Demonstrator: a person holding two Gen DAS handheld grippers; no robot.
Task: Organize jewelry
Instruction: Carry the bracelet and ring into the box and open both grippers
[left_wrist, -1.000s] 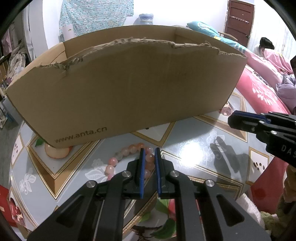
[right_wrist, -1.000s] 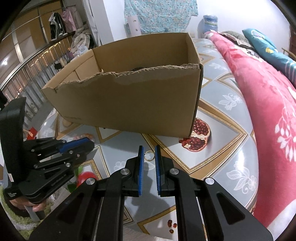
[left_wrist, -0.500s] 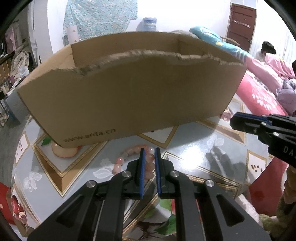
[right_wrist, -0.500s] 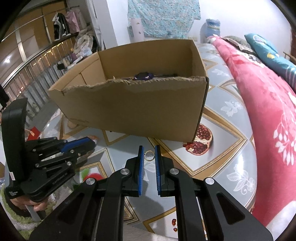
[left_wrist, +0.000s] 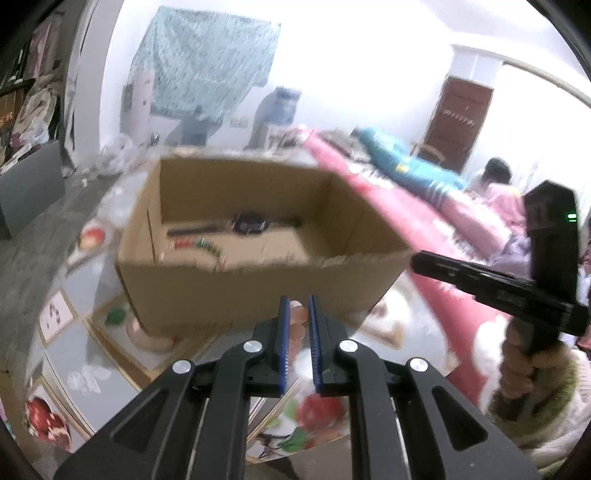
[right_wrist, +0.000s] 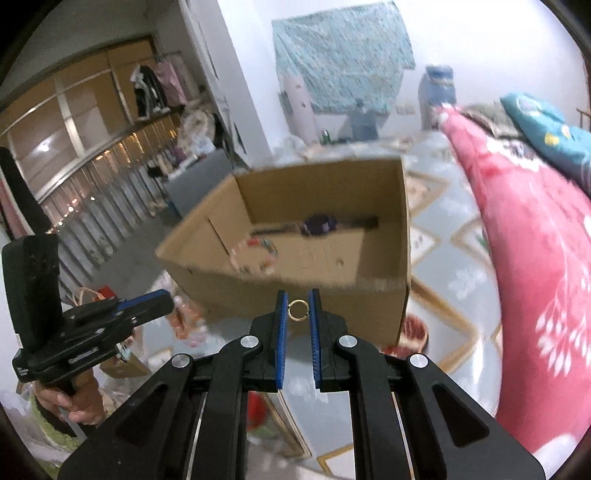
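A small gold ring (right_wrist: 298, 309) sits pinched between the blue pads of the right gripper (right_wrist: 297, 309), near their tips, its open face turned toward the camera so the hoop stands upright across the narrow gap. The left gripper (left_wrist: 297, 314) is closed just as narrowly on a pink bead bracelet (left_wrist: 300, 325); only a few pale pink beads show between its pads, and in the right wrist view more beads (right_wrist: 184, 317) hang blurred below that gripper, so the strand's long axis runs downward.

Beyond both grippers stands an open cardboard box (left_wrist: 258, 295) with a torn near edge, resting on the patterned tabletop (left_wrist: 85, 354). Inside lie a dark watch (left_wrist: 251, 223), its strap stretched left to right along the far wall, and a curved string of red and green beads (left_wrist: 207, 249) nearer the front.

The ring is visible only in the right wrist view; the left wrist view shows the right gripper only from the side. A red floral blanket (right_wrist: 535, 277) covers a bed on the right.
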